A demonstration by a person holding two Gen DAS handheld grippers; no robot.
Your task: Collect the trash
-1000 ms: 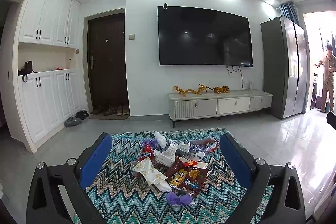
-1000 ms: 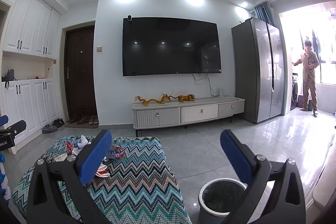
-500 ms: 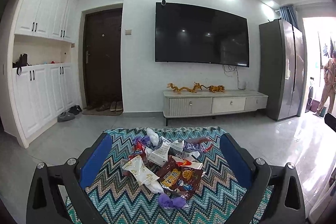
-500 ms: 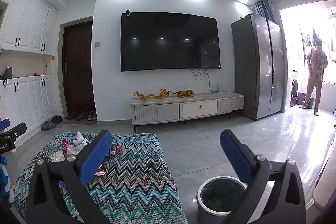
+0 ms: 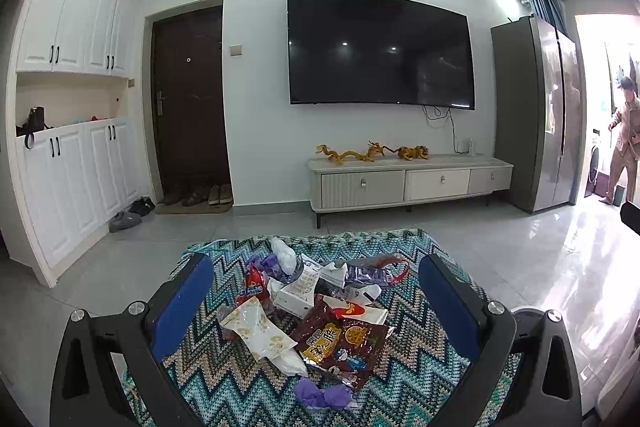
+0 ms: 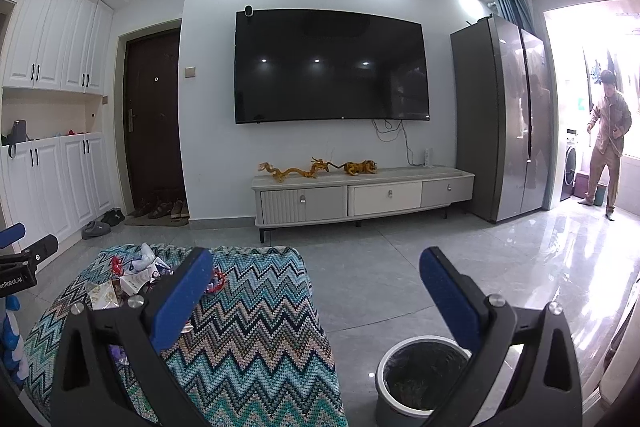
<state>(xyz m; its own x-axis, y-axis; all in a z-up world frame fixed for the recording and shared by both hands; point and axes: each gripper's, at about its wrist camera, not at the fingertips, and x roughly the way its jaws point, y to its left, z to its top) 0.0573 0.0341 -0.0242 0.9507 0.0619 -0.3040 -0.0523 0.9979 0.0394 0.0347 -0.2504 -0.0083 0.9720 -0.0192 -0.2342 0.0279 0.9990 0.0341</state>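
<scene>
Trouble is that loose heap of crinkly snack wrappers (image 5: 316, 315) on the zigzag-knit cover (image 5: 400, 387): wide-open left gripper (image 5: 316, 307) could scatter pieces, wide-open right gripper (image 6: 316, 291) sits empty above the round grey bin (image 6: 424, 379).

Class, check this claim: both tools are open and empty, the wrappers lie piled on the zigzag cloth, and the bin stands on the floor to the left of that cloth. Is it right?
One error: in the right wrist view the bin stands right of the zigzag cloth. The left tool and right tool are open and empty; the wrappers lie piled on the cloth.
</scene>
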